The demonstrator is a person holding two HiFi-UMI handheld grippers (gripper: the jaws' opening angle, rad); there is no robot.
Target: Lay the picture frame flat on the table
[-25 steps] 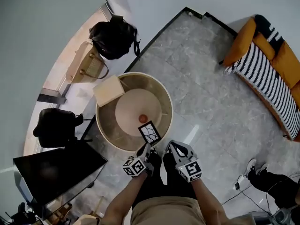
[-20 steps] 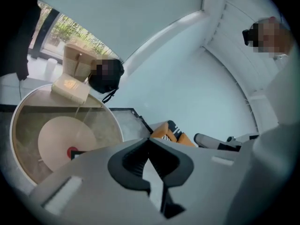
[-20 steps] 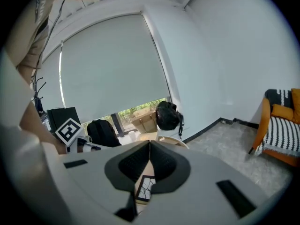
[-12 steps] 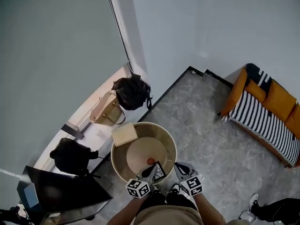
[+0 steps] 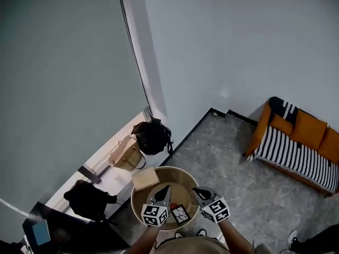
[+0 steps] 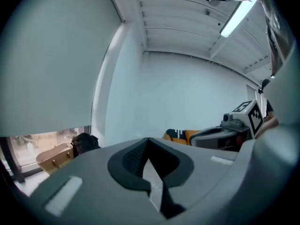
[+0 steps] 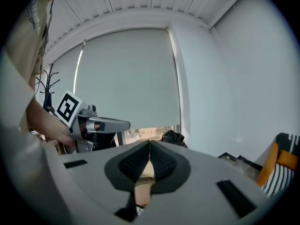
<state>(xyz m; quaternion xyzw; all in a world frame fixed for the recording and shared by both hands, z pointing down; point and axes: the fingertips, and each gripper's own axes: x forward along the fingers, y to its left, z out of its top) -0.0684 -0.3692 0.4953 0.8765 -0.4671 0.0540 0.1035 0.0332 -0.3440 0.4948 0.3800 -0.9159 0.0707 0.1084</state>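
The picture frame (image 5: pixel 180 214), black-edged with a white cracked pattern, shows low in the head view on the near part of the round beige table (image 5: pixel 135 202), between the two marker cubes. Whether it lies fully flat I cannot tell. My left gripper (image 5: pixel 164 187) is raised over the table, shut and empty; in its own view the left gripper (image 6: pixel 148 140) faces the wall. My right gripper (image 5: pixel 195 190) is also raised beside it, with the right gripper (image 7: pixel 150 144) shut on nothing. Neither gripper touches the frame.
A beige box (image 5: pixel 144 178) sits on the table's far left, and a small red thing (image 5: pixel 173 206) by the frame. Black bags (image 5: pixel 153 137) and a tan bag (image 5: pixel 126 152) line the window ledge. A striped orange sofa (image 5: pixel 296 147) stands at the right.
The head view has swung up to take in the wall and blind. Both grippers have lifted off the table level, and the frame now sits behind the left gripper's tips instead of at them.
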